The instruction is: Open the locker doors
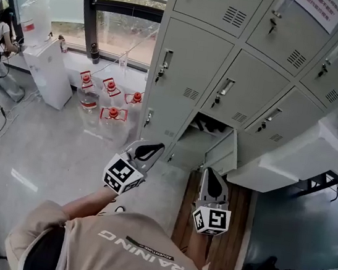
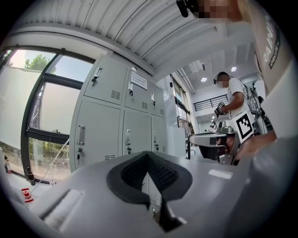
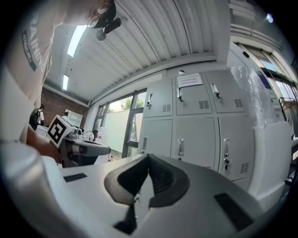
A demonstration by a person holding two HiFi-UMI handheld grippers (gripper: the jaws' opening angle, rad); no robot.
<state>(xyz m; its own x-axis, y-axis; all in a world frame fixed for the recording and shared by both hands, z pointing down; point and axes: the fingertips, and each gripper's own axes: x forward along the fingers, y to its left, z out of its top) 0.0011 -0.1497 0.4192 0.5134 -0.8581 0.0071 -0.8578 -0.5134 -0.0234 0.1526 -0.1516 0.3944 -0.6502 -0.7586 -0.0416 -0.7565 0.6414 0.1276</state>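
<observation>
1. Both tools are closed on nothing. The left gripper (image 1: 144, 152) sits at the lower centre of the head view and the right gripper (image 1: 212, 182) just to its right. In each gripper's own view the dark pads meet at the tips with no handle between them. If I go at a handle like this, the shut tips only knock against it — I have to spread the jaws first.
2. The lockers (image 1: 239, 79) fill the upper right of the frame, well apart from both grippers. One bottom-row door (image 1: 224, 153) already hangs open; the others look shut, each with a slim upright handle (image 1: 225, 87).
3. That open door is the part nearest the right gripper. Reaching up to the row above it, I could clip its edge and swing it shut again.
4. The handles are narrow. A bite that lands off-centre would likely slide off, and a bite on the lock below would pull nothing.
5. I cannot tell whether the shut doors are locked. A hard tug on a locked one could rock the cabinet or tear the pads off the handle.
6. Water bottles (image 1: 110, 115) stand on the floor at centre-left, just beside the left column — a sideways step to reach those doors could tip them.
</observation>
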